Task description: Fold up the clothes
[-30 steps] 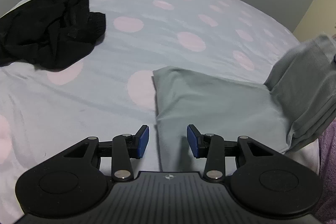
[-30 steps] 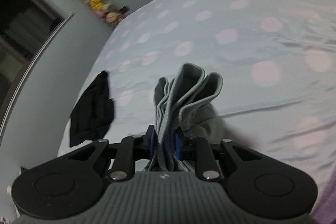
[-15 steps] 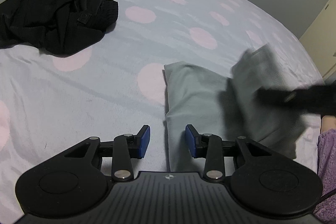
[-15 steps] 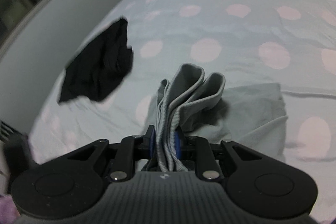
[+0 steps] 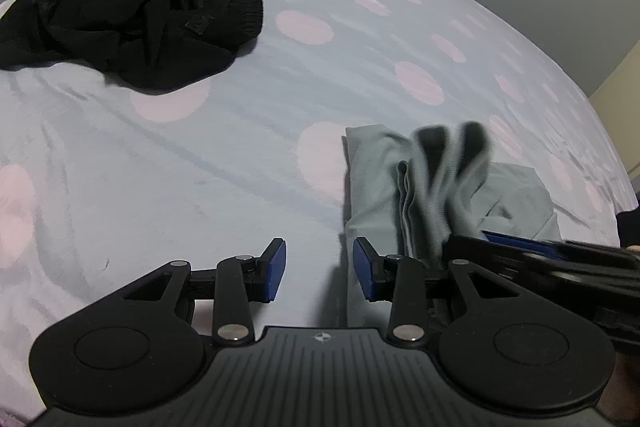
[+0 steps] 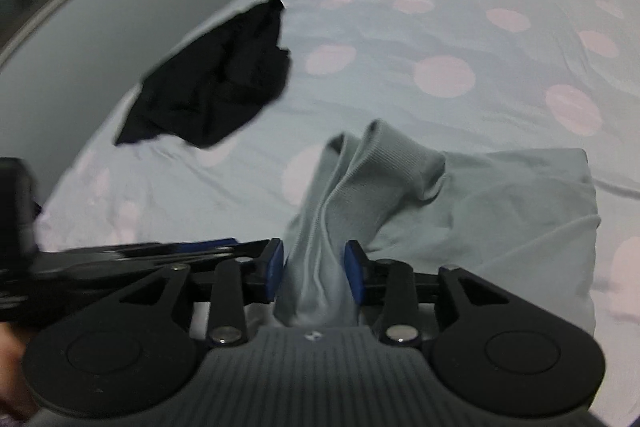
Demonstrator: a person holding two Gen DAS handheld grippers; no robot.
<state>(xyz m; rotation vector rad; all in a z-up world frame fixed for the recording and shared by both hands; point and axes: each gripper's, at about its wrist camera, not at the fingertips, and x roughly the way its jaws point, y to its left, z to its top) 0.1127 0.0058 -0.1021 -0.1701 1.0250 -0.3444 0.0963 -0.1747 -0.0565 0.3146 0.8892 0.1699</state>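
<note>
Grey garment (image 6: 500,211) — partly folded on the bed (image 5: 200,167). Right tongs (image 6: 314,263) pinch its bunched edge; left tongs (image 5: 320,273) gape, holding nothing. Risk: bunched layers slipping out, spoiling the fold. Black garment (image 5: 128,15) — crumpled, well apart.

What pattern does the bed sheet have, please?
Pale blue bed sheet with pink dots, clearest in the left wrist view.

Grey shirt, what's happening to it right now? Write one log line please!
right gripper: shut on grey shirt | left gripper: open, empty | black garment: unfolded on bed
</note>
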